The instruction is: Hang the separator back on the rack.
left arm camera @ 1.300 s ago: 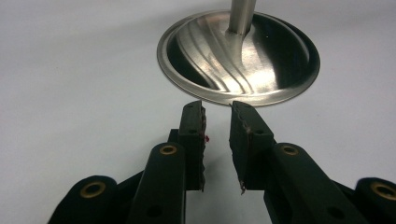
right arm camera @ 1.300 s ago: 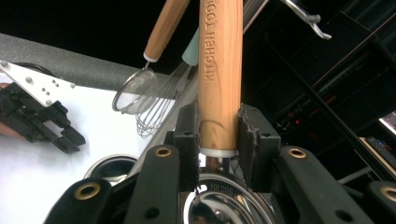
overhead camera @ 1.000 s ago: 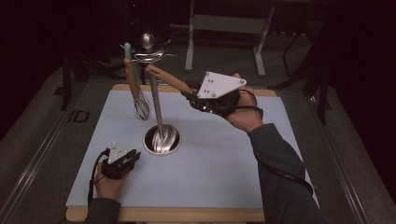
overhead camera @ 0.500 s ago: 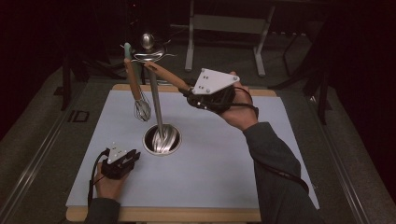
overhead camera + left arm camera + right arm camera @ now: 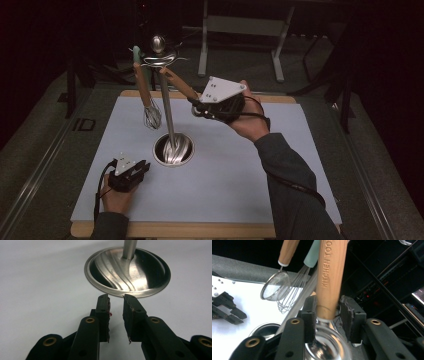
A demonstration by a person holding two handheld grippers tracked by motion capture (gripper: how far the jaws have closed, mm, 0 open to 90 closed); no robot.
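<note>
A steel utensil stand has a round base (image 5: pixel 173 150) and a tall pole (image 5: pixel 167 115) with hooks at the top. A wire whisk (image 5: pixel 151 117) with a wooden handle hangs from it, and a small mesh strainer (image 5: pixel 274 288) hangs beside it. My right gripper (image 5: pixel 197 107) is raised to the right of the pole, around the lower end of a wooden-handled utensil (image 5: pixel 180 86) that slants up to the hooks. Its jaws have just been opening, and the handle (image 5: pixel 329 277) stands between them with a gap at one pad. My left gripper (image 5: pixel 142 167) rests open on the mat, empty, pointing at the base (image 5: pixel 127 272).
A pale blue mat (image 5: pixel 250 190) covers the wooden table. The table's edges drop to dark floor on all sides. A metal frame (image 5: pixel 240 30) stands behind the table.
My right hand has shifted slightly left toward the pole, and the wooden handle now slants more steeply. The left hand has stayed where it was.
</note>
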